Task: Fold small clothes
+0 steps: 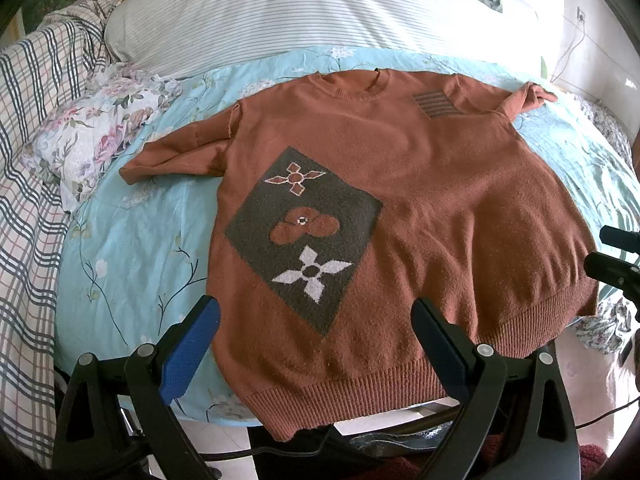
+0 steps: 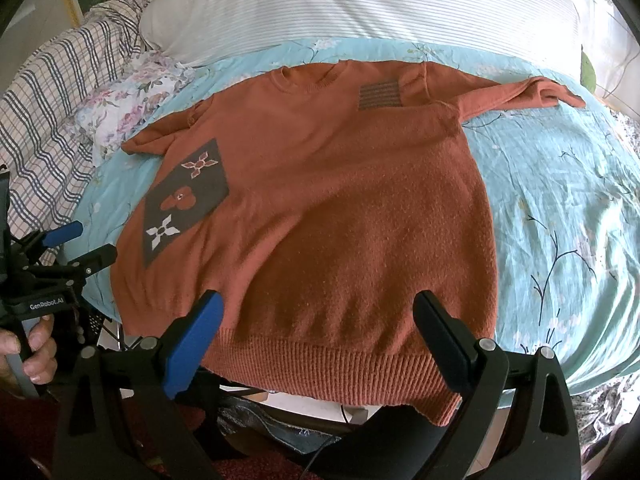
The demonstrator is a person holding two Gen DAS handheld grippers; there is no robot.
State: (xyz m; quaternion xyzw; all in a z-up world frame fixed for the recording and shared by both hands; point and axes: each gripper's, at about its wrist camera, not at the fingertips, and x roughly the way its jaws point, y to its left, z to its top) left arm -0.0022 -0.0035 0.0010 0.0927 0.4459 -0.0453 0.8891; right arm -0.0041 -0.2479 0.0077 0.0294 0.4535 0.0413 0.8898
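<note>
A rust-orange knit sweater (image 1: 420, 200) lies flat and face up on a light blue floral sheet (image 1: 132, 248), both sleeves spread out; it also shows in the right wrist view (image 2: 340, 208). It has a dark diamond patch with flowers (image 1: 308, 236) and a striped patch (image 1: 436, 105) near the collar. My left gripper (image 1: 316, 316) is open and empty, hovering over the sweater's lower left hem. My right gripper (image 2: 318, 312) is open and empty over the lower right hem. Each gripper shows in the other's view: the right one (image 1: 612, 256), the left one (image 2: 76, 246).
A striped white pillow (image 1: 288, 16) lies behind the sweater. A floral cloth (image 1: 100, 128) and a plaid blanket (image 1: 28, 184) lie at the left. The hem hangs over the bed's front edge (image 2: 304, 404). A hand (image 2: 32, 352) holds the left gripper.
</note>
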